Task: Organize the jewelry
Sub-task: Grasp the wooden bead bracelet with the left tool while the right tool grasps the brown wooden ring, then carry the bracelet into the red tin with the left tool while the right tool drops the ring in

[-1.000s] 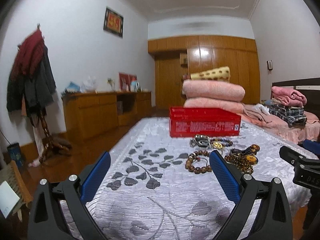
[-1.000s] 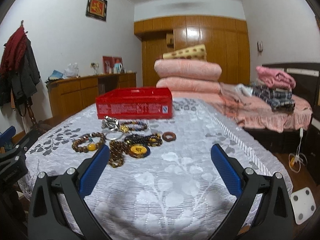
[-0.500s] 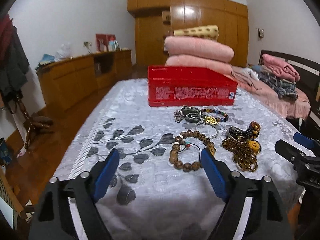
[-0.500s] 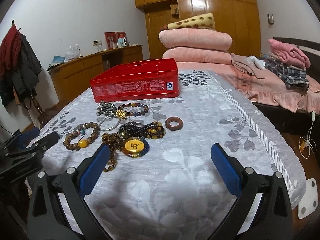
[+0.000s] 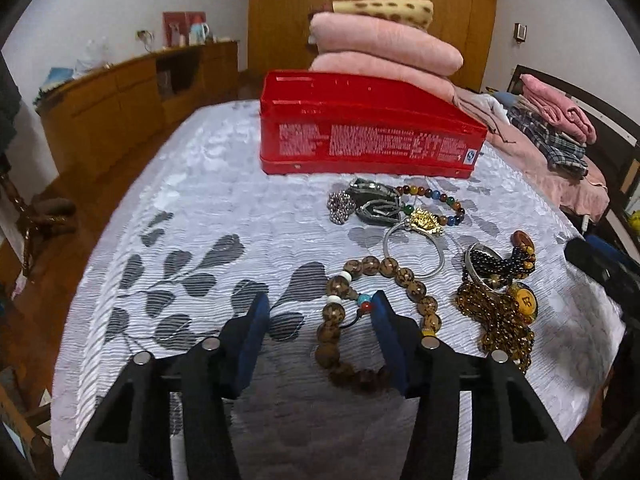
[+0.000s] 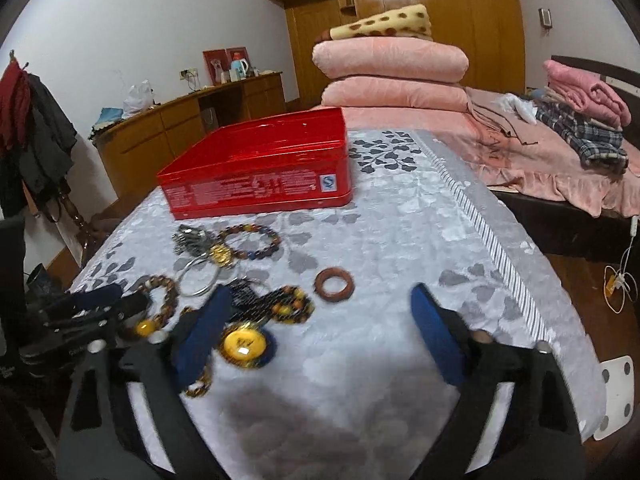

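Both grippers hang low over a bed spread with a grey leaf-patterned cover [image 5: 192, 208]; the left gripper [image 5: 318, 338] has its jaws closing, and the near left arc of a large wooden bead bracelet [image 5: 376, 308] lies between its blue pads, though neither pad presses on it; its right pad stands inside the bracelet's loop; just right of that gripper lie a heap of small amber beads [image 5: 500, 320] and a yellow round pendant [image 5: 524, 300]; ahead of it sit a silver bangle [image 5: 414, 252], a multicoloured bead bracelet [image 5: 436, 204] and, farther ahead, an open red tin [image 5: 368, 136]; the right gripper [image 6: 322, 332] is also closing, jaws wide apart; the pendant [image 6: 244, 345] lies just inside its left pad, untouched, as far as the blur allows; a brown wooden ring [image 6: 334, 284] lies ahead, between the fingers' lines; the tin [image 6: 260, 172] stands ahead to the left.
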`<state>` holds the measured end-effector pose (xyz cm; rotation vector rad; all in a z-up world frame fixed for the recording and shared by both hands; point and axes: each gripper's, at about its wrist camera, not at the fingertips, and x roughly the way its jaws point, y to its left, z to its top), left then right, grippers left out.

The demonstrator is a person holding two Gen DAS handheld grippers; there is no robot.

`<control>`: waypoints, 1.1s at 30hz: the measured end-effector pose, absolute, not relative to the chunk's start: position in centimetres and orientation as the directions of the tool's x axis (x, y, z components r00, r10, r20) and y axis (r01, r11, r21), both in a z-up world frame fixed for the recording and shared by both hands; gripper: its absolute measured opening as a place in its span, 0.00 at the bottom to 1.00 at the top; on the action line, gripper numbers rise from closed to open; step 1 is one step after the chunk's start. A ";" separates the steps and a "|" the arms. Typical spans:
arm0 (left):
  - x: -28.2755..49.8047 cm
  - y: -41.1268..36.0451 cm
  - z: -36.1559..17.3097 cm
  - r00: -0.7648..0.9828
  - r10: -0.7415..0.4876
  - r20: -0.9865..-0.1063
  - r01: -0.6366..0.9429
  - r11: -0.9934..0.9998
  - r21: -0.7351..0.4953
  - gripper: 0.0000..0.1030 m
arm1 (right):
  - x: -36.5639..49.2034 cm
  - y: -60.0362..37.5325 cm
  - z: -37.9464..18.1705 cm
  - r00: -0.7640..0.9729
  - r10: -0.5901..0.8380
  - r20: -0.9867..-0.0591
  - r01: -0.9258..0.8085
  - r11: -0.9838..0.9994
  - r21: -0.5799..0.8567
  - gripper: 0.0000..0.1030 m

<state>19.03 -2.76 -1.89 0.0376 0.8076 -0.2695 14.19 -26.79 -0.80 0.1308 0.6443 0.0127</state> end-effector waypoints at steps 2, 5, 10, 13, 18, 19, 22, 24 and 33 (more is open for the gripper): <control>19.3 -2.9 -1.9 0.654 -0.226 -0.722 0.257 0.964 -0.069 0.50 | 15.3 -27.4 -0.8 0.784 0.064 -0.617 0.030 0.989 0.141 0.68; 19.8 -3.2 -1.9 0.648 -0.223 -0.729 0.263 0.963 -0.061 0.48 | 16.8 -28.1 -1.2 0.755 0.060 -0.653 0.048 0.988 0.146 0.60; 20.1 -3.2 -1.9 0.640 -0.234 -0.732 0.268 0.961 -0.074 0.46 | 18.8 -28.1 -2.8 0.685 0.037 -0.727 0.064 0.992 0.111 0.50; 20.2 -3.3 -1.9 0.639 -0.230 -0.734 0.270 0.960 -0.066 0.46 | 19.4 -27.9 -3.5 0.659 0.033 -0.751 0.060 0.994 0.096 0.47; 20.7 -3.6 -1.8 0.630 -0.234 -0.741 0.279 0.958 -0.065 0.48 | 20.0 -27.2 -3.7 0.648 0.020 -0.761 0.040 0.997 0.060 0.42; 20.8 -3.7 -1.8 0.626 -0.237 -0.743 0.285 0.956 -0.065 0.49 | 20.0 -27.1 -3.7 0.647 0.019 -0.762 0.033 0.998 0.053 0.40; 20.9 -3.9 -1.9 0.626 -0.230 -0.745 0.285 0.957 -0.055 0.49 | 20.1 -26.7 -3.7 0.647 0.014 -0.763 0.020 0.999 0.035 0.34; 20.9 -3.9 -1.9 0.630 -0.225 -0.743 0.280 0.958 -0.053 0.43 | 19.9 -26.4 -3.7 0.649 0.017 -0.761 0.010 0.999 0.032 0.23; 20.3 -2.4 -1.7 0.636 -0.275 -0.721 0.262 0.956 -0.133 0.12 | 19.3 -26.7 -3.3 0.653 0.059 -0.755 0.007 0.996 0.083 0.23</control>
